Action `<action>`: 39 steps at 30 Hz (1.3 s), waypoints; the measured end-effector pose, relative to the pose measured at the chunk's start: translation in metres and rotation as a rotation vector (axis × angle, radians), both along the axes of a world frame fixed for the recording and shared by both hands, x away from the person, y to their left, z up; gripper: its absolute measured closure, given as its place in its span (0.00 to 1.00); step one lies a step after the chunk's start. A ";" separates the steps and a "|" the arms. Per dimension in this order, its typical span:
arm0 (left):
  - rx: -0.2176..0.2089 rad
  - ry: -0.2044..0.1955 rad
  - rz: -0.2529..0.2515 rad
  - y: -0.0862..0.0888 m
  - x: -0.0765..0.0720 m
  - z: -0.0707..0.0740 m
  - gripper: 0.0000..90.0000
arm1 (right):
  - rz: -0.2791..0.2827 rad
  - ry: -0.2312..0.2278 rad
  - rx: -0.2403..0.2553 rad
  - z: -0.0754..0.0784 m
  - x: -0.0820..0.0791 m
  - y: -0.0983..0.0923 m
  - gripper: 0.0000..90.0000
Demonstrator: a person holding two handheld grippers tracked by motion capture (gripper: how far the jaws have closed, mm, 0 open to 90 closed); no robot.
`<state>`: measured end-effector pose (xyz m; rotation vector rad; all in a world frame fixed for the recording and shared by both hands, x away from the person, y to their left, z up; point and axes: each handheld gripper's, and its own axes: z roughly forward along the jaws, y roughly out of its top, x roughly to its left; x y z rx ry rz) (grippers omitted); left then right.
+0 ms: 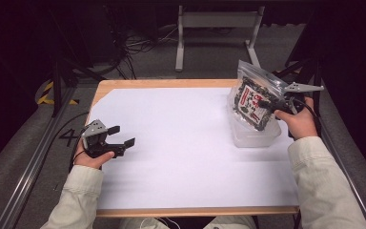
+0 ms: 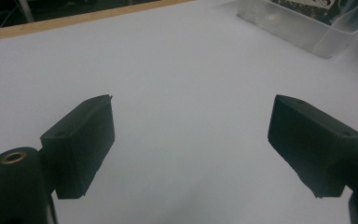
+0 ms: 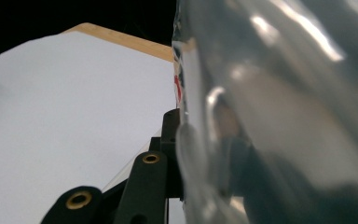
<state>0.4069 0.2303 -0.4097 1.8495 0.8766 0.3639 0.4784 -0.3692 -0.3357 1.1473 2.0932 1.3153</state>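
High view shows the right gripper (image 1: 272,104) at the far right of the counter (image 1: 171,143), its jaws clamped on a clear zip bag (image 1: 255,98) of dark printed contents, which hangs tilted directly over a clear plastic container (image 1: 255,136). The bag's lower end dips into or just above the container's open top; I cannot tell whether it touches the bottom. Its long axis runs from the sealed top edge, up and away from the person, down toward the container, so the move ahead looks like a lowering along that line. The right gripper view bears out the grip: the bag's (image 3: 279,116) glossy film lies pressed against the closed black jaws. The left gripper (image 1: 116,140) rests well apart at the near left of the counter, its jaws spread wide with nothing between them, as the left gripper view confirms, with the container (image 2: 303,30) far off at the upper right. The right hand (image 1: 299,121) is plainly the nearer one, already above the container.
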 end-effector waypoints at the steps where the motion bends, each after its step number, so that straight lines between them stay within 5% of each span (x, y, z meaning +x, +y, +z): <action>1: -0.001 0.000 -0.003 0.000 0.000 0.000 0.17 | -0.011 0.004 0.021 -0.003 0.000 -0.004 0.84; 4: 0.005 -0.001 -0.005 0.000 0.000 -0.001 0.17 | -0.019 0.000 0.050 -0.006 -0.001 -0.009 0.84; 15: 0.001 0.004 0.005 0.001 0.000 -0.001 0.17 | -0.025 -0.041 0.008 -0.005 -0.003 -0.004 0.82; 21: 0.008 0.006 0.006 0.003 0.000 -0.003 0.17 | -0.075 -0.072 0.002 -0.002 -0.005 -0.010 0.73; 29: 0.010 0.013 0.018 0.005 -0.004 -0.004 0.17 | -0.128 -0.126 0.010 0.000 -0.009 -0.020 0.48; 39: 0.023 0.018 0.043 0.014 -0.011 -0.007 0.17 | -0.103 -0.158 0.030 0.002 -0.019 -0.022 0.31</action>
